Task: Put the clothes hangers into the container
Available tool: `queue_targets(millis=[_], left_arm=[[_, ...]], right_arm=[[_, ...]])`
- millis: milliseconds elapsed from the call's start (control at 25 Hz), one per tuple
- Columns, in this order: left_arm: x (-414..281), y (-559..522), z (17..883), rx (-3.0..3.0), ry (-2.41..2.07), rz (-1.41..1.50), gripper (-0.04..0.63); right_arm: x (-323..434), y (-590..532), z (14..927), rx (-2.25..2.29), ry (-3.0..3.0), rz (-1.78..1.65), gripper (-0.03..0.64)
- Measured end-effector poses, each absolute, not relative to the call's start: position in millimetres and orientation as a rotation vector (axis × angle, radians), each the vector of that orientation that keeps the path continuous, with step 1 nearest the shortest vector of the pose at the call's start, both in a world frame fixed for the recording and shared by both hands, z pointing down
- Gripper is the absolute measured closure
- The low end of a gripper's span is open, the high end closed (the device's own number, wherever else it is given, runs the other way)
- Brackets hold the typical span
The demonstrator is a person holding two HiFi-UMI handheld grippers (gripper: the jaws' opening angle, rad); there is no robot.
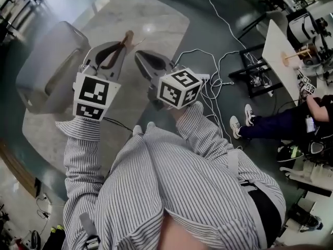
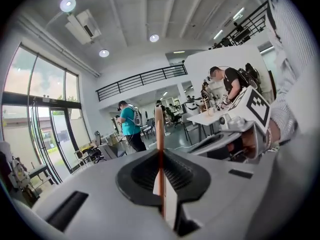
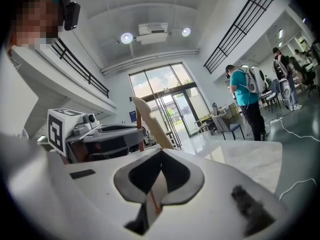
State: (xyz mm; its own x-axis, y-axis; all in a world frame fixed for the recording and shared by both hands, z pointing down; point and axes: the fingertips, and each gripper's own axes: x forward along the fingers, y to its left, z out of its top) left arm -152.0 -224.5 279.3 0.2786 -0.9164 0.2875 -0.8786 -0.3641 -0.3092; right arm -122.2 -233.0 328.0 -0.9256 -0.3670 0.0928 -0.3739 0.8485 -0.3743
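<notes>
**Hangers pinched, container off to the left**

Our left tongs point(image 2: 161, 159) are pressed together on a thin wooden hanger point(image 2: 159, 126), which is edge-on and rises past the tips. Our right tongs point(image 3: 160, 159) pinch a pale wooden strip point(image 3: 150, 121), likely a hanger too. We judge the wood light, stiff and smooth, best gripped mid-arm. The grey container point(image 1: 36, 79) sits below, left of the left tongs.

The floor point(image 1: 223, 25) is dark grey, with a pale stone patch point(image 1: 156, 20). White cables point(image 1: 216, 85) lie beside a white table point(image 1: 276, 51). Tall glass doors point(image 3: 170, 99) give daylight. Round lamps point(image 3: 126, 38) shine above a black railing point(image 2: 142, 78).
</notes>
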Motion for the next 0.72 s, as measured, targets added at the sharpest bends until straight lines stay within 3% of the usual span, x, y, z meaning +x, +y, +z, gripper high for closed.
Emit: queue_targets(millis=[480, 720], left_arm=[[-201, -181, 227, -2.440, 1.870, -0.268, 0.566], [-213, -166, 215, -2.380, 1.915, -0.233, 0.566]], right_arm=[[-175, -197, 270, 0.342, -3.134, 0.513, 0.603], [-184, -187, 261, 0.253, -3.149, 0.483, 0.603]])
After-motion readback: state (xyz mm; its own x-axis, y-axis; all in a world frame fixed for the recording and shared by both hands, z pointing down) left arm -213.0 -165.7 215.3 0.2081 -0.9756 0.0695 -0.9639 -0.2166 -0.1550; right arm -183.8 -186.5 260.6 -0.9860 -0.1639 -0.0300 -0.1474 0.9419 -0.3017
